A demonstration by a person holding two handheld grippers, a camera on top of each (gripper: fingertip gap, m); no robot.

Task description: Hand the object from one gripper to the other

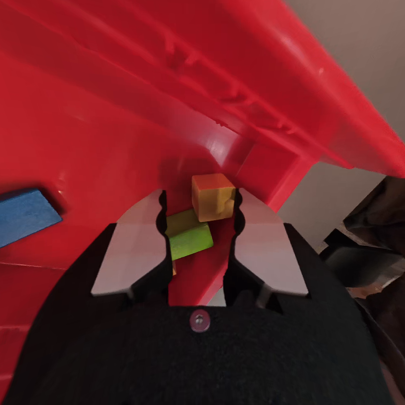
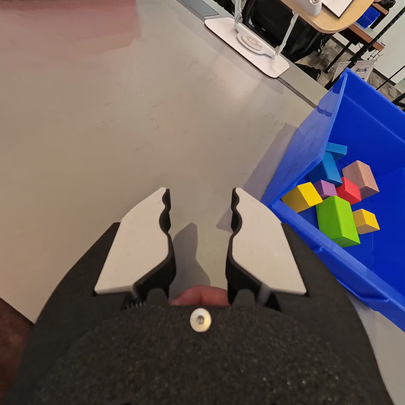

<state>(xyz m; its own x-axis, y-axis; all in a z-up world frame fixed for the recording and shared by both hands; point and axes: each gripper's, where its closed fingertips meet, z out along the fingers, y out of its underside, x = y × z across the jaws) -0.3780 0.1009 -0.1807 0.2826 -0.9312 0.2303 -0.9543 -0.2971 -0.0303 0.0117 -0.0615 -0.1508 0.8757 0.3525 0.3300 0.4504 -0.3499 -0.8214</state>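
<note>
Spread and empty over the grey tabletop [image 2: 109, 131], my right gripper [image 2: 200, 210] waits while my left gripper [image 2: 200, 210], also spread, reaches into the red plastic bin [image 1: 109, 109], so I judge the pick-up comes next: pinch the yellow wooden cube [image 1: 211, 197] touching its right finger [image 1: 258, 236].

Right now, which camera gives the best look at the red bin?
The left wrist view: the red bin fills it, with blocks inside beyond the open left gripper. The right wrist view shows only a blurred reddish patch at its top-left corner.

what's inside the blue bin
Inside the blue bin: two blue blocks, brown, purple, red, two yellow, one green. Anything underneath is covered.
</note>
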